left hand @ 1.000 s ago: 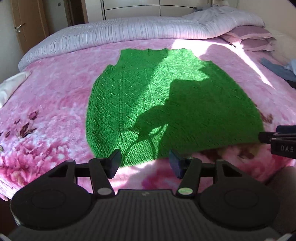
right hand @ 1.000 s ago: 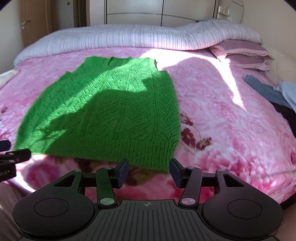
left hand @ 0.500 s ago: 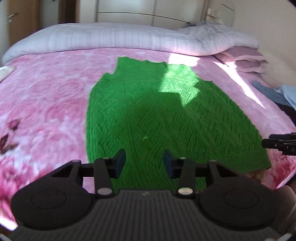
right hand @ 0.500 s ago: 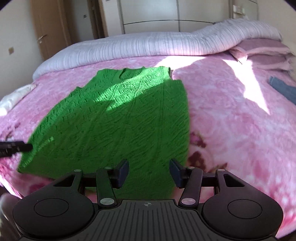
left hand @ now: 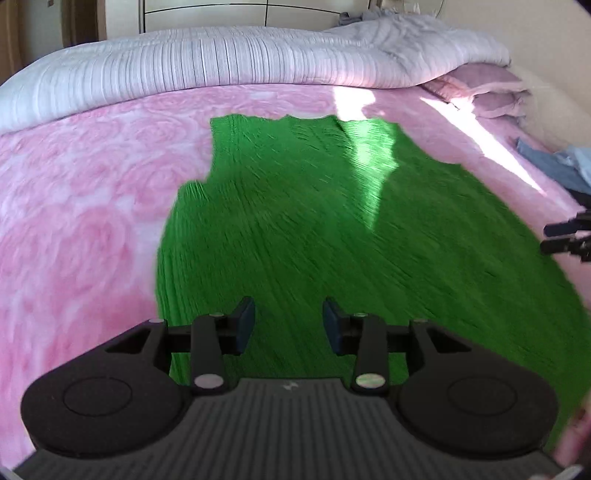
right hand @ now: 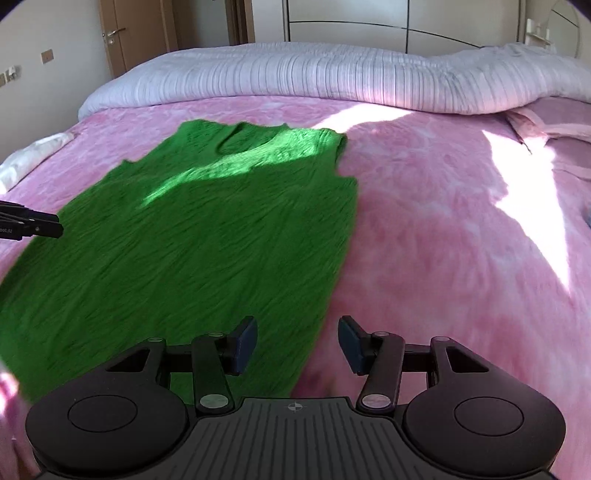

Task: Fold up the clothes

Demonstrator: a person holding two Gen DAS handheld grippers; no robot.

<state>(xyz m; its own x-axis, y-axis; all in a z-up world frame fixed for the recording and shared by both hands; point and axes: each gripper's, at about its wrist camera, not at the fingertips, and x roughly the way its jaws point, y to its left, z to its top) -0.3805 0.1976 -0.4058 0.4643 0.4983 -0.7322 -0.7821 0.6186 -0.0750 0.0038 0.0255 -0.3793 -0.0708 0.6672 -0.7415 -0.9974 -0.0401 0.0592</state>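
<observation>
A green knitted sleeveless sweater (left hand: pixel 332 229) lies flat on the pink floral bedspread (left hand: pixel 85 206), neckline toward the far side. My left gripper (left hand: pixel 289 325) is open and empty, hovering over the sweater's lower left part. The sweater also shows in the right wrist view (right hand: pixel 199 236). My right gripper (right hand: pixel 297 343) is open and empty above the sweater's lower right edge, where green meets the pink bedspread (right hand: pixel 443 240). Each gripper's tips show at the edge of the other's view: the right gripper (left hand: pixel 569 236) and the left gripper (right hand: pixel 33 225).
A rolled grey-white duvet (left hand: pixel 236 66) lies along the far side of the bed. Pink pillows (left hand: pixel 491 92) and blue clothes (left hand: pixel 554 166) sit at the right. Wardrobe doors (right hand: pixel 369 18) and a wooden door (right hand: pixel 118 33) stand behind the bed.
Both grippers have moved forward from the bed's near edge to over the sweater's lower part. Their jaws stay open.
</observation>
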